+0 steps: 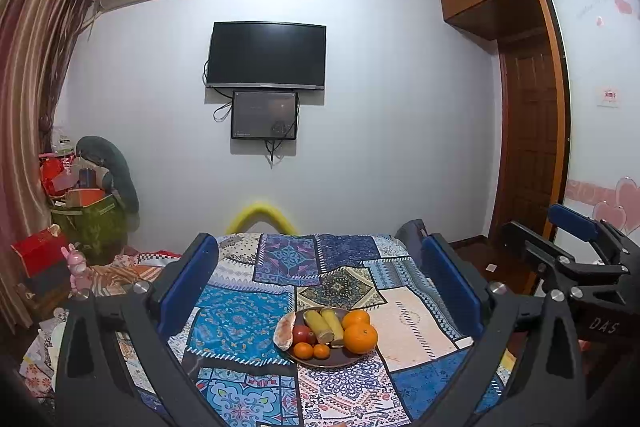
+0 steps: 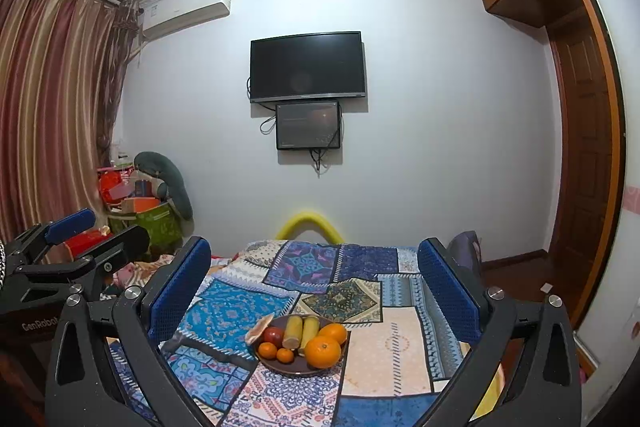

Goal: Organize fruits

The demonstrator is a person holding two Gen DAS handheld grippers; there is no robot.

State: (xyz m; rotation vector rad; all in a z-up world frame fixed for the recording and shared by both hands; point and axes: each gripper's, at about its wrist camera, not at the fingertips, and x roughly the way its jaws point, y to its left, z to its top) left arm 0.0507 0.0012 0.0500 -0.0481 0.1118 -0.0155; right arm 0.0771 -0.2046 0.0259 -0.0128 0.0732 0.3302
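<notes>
A dark plate (image 1: 340, 359) (image 2: 280, 367) sits on a table with a patchwork cloth (image 1: 240, 319) (image 2: 392, 347). It holds two big oranges (image 1: 360, 337) (image 2: 322, 351), two small oranges (image 1: 303, 350) (image 2: 267, 350), a red apple (image 1: 304, 334) (image 2: 273, 335), two yellow corn pieces (image 1: 320, 325) (image 2: 294, 330) and a pale fruit (image 1: 285, 329) (image 2: 256, 333) at its left rim. My left gripper (image 1: 320, 267) is open and empty, held above and before the plate. My right gripper (image 2: 314, 267) is open and empty too; it also shows in the left wrist view (image 1: 576, 227).
A yellow curved tube (image 1: 260, 215) stands behind the table's far edge. Boxes and bags (image 1: 88, 203) are piled at the left by the curtain. A TV (image 1: 266, 55) hangs on the far wall. A wooden door (image 1: 528, 147) is at the right.
</notes>
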